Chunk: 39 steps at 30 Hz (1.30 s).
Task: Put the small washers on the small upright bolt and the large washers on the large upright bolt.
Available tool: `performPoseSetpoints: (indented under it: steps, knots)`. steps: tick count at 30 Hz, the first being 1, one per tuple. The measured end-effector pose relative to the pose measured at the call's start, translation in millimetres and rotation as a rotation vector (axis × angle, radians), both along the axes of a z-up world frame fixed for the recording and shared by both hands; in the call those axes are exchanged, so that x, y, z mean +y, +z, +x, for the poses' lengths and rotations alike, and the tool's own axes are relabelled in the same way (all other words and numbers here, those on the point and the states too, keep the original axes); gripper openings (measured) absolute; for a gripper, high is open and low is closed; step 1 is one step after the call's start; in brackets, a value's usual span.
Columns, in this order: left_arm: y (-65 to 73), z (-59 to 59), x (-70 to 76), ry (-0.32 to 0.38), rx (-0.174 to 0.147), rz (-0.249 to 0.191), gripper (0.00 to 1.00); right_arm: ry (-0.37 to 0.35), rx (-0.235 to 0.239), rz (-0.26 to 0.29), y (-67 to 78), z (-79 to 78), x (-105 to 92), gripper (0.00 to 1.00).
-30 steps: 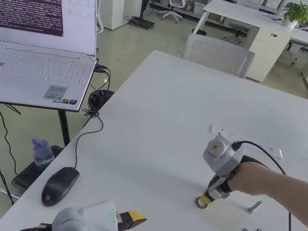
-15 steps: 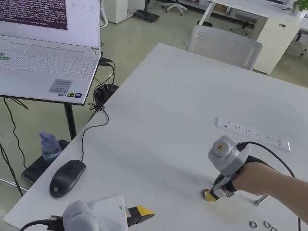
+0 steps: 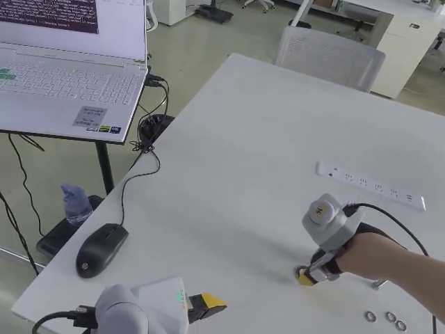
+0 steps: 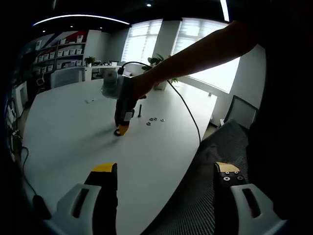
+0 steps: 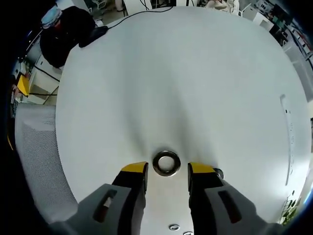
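A large steel washer point(image 5: 166, 163) lies flat on the white table point(image 5: 161, 83), and my right gripper point(image 5: 167, 171) stands open with one yellow fingertip on each side of it. A second washer point(image 5: 218, 173) peeks out behind the right finger. In the head view the right gripper point(image 3: 306, 277) points down at the table, its tips covering the washer. Three small washers point(image 3: 389, 319) lie to its right, and part of a bolt point(image 3: 379, 283) shows behind the hand. A bolt point(image 4: 139, 110) stands upright in the left gripper view. My left gripper point(image 3: 207, 305) hovers open at the table's near edge, holding nothing.
An open laptop point(image 3: 62, 76) sits on a stand to the left, with a black mouse point(image 3: 102, 248) and cable on the table's left corner. A white power strip point(image 3: 368, 186) lies beyond the right gripper. A grey chair point(image 3: 330, 59) stands at the far edge.
The head camera has shifted. The right gripper's tips have come down around the large washer, which showed beside them a second ago. The left gripper has barely moved.
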<state>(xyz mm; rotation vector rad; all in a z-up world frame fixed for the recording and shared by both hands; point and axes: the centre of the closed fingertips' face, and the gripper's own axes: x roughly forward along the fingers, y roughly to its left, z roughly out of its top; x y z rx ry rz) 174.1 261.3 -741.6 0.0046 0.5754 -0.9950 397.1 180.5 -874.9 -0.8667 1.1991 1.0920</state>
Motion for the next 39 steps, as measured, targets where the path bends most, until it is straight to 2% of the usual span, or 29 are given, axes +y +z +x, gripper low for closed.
performPoseSetpoints:
  steps: [9,16,33,39]
  knots:
    - [-1.7,-2.9,2.2,-0.004,0.008,0.011,0.80,-0.012,-0.010,0.008,-1.4,1.3,1.6,0.34]
    - [-1.7,-1.1,-0.3,-0.007,0.010,0.001,0.79,-0.003,-0.029,0.003,-2.3,2.8,0.8,0.34]
    - [-2.4,-2.9,-0.1,-0.013,0.010,0.000,0.79,-0.020,-0.043,-0.006,-2.6,-2.2,0.2,0.25]
    - [-2.1,-3.0,0.1,-0.011,0.011,-0.004,0.79,-0.001,-0.052,-0.006,-3.0,-1.4,0.1,0.23]
